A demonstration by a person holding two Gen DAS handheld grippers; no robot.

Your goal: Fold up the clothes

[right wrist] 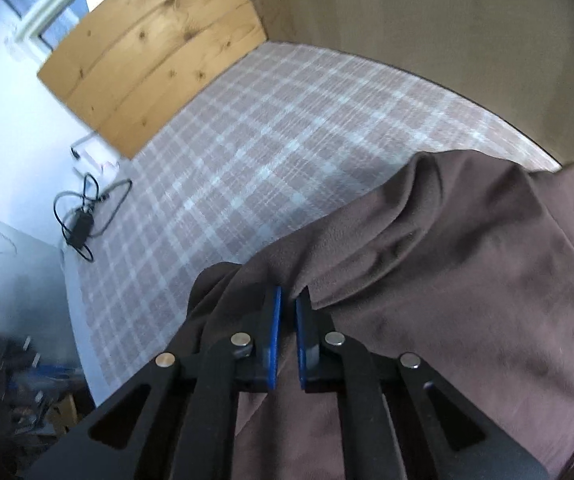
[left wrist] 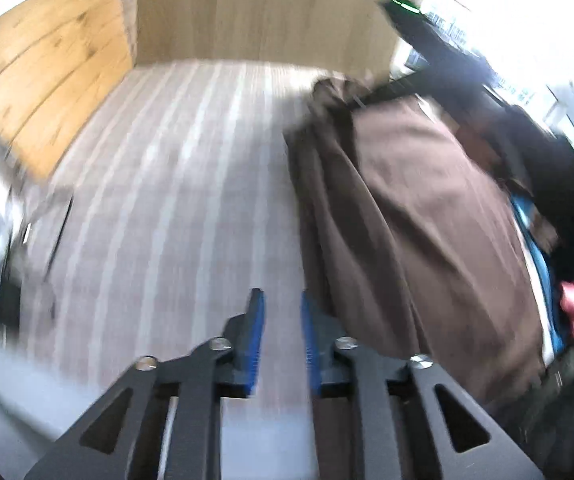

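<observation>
— Gripper check, left one first?

— Left gripper (left wrist: 283,308) has its blue pads a little apart with nothing between them; I see only the checked bed cover (left wrist: 175,184) through the gap. The picture is smeared, so I am sweeping that hand sideways.

— And the right?

— Right gripper (right wrist: 288,308) is pinched nearly flat on a ridge of the brown garment (right wrist: 447,280), right at its bunched edge. Fabric wraps both fingers.

— Where does the garment lie?

— On the bed, to the right of my left gripper, long and narrow with creases running along it. From the left wrist it looks doubled lengthwise already, though the blur keeps me from being sure.

— So how far along?

— Midway, I judge. One lengthwise fold seems in; the cross folds and smoothing remain.

— Hand poses?

— Both point steeply down toward the bed. The left hangs clear above the cover, just beside the cloth; the right sits low, buried in the folds. A wooden headboard (right wrist: 155,68) stands beyond.
</observation>
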